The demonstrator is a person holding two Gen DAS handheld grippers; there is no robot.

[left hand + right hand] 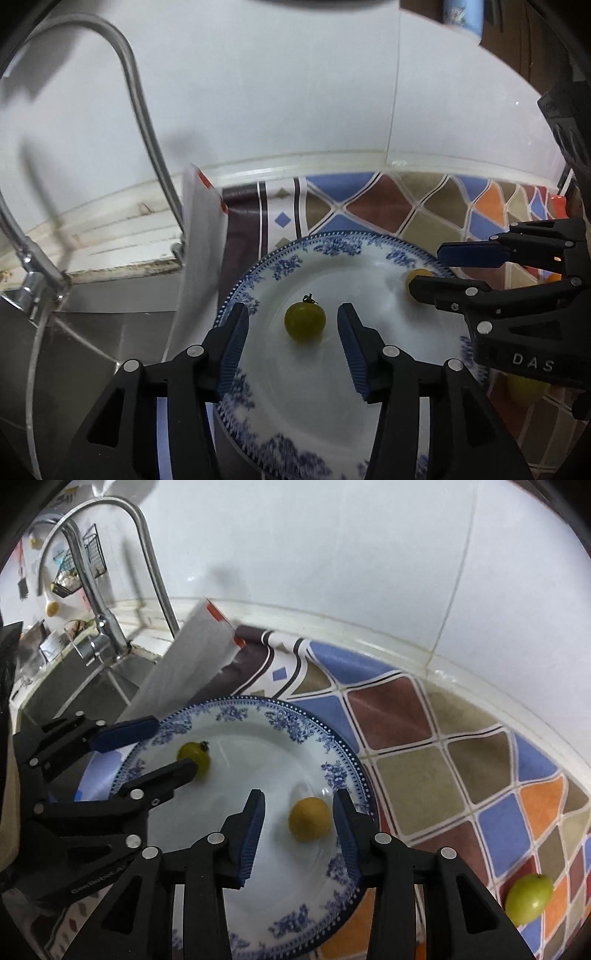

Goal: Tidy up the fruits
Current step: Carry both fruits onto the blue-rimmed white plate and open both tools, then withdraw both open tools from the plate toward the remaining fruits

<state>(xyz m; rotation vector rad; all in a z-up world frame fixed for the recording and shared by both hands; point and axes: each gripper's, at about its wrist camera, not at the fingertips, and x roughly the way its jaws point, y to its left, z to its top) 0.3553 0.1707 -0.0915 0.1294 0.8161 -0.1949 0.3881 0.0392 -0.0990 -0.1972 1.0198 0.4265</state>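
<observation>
Left tongs (293,332) spread around green tomato (305,321) mid-plate (280,264); right tongs (299,819) likewise spread around yellow fruit (309,819) near plate's right rim (apparently just-placed). Green fruit (529,899) waiting on desk (417,779), toward its right edge.

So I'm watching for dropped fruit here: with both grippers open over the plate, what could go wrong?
1. The green fruit and yellow fruit are round and loose on the smooth plate; a finger nudge could roll them off.
2. The left gripper and right gripper work close together over one plate and might collide.
3. A third fruit lies on the counter off the plate, easy to miss or knock.
</observation>
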